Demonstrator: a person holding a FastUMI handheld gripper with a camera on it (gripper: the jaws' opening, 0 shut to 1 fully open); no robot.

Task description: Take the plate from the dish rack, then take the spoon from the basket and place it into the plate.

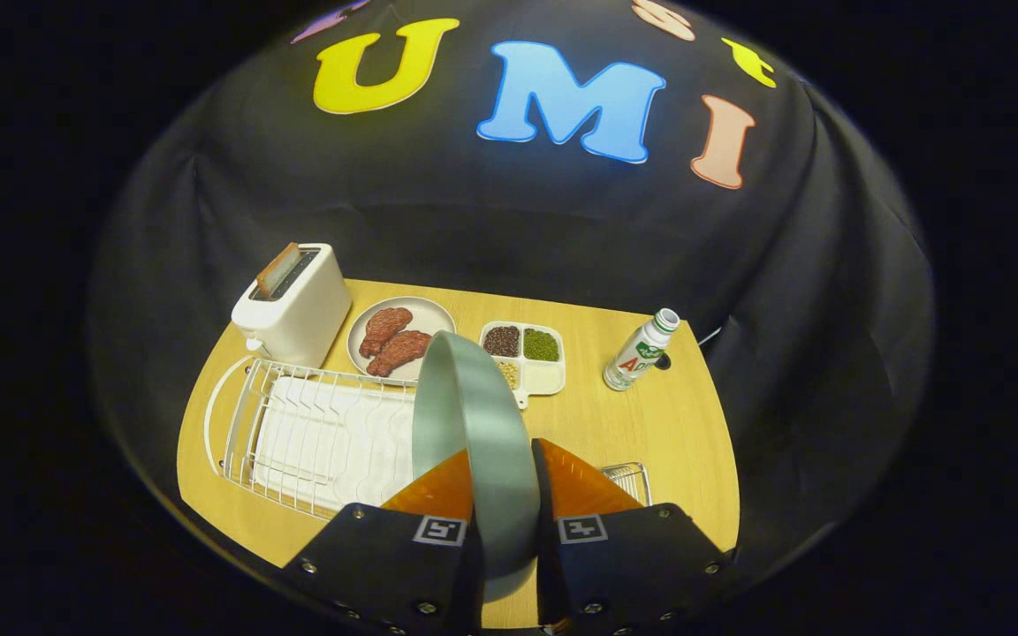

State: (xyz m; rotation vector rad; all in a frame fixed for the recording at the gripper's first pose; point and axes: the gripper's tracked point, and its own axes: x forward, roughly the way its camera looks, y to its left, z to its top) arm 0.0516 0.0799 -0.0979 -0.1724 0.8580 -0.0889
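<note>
Jaws pinch the upright plate above the empty dish rack.

1. Bench: light wood top w/ rounded corners, pale grain, takes up the lower middle of the scene.
2. Behind and on both sides of it there's black cloth as the booth wall. It hangs in loose folds, esp. on the right side, and drapes down past the bench edges.
3. Light: fairly bright on the bench top, prob from above. The cloth stays dark, w/ just a soft sheen in the middle behind the bench.
4. Cloth meets the far bench edge directly, no gap visible. Can't make out any floor.
</note>
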